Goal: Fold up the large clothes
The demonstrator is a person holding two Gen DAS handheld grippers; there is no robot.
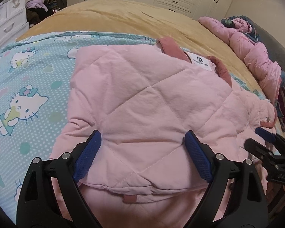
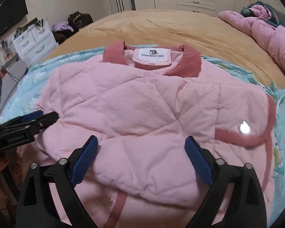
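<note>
Lying folded, quilted pink jacket, dusty-rose collar.

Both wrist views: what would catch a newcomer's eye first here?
The pink quilted jacket fills the middle of both views, sleeves folded in, its darker pink collar and white label at the far end. It lies on a turquoise cartoon-cat sheet spread over a tan bedcover. Both the left gripper and right gripper have their jaws wide open over the near hem.
</note>
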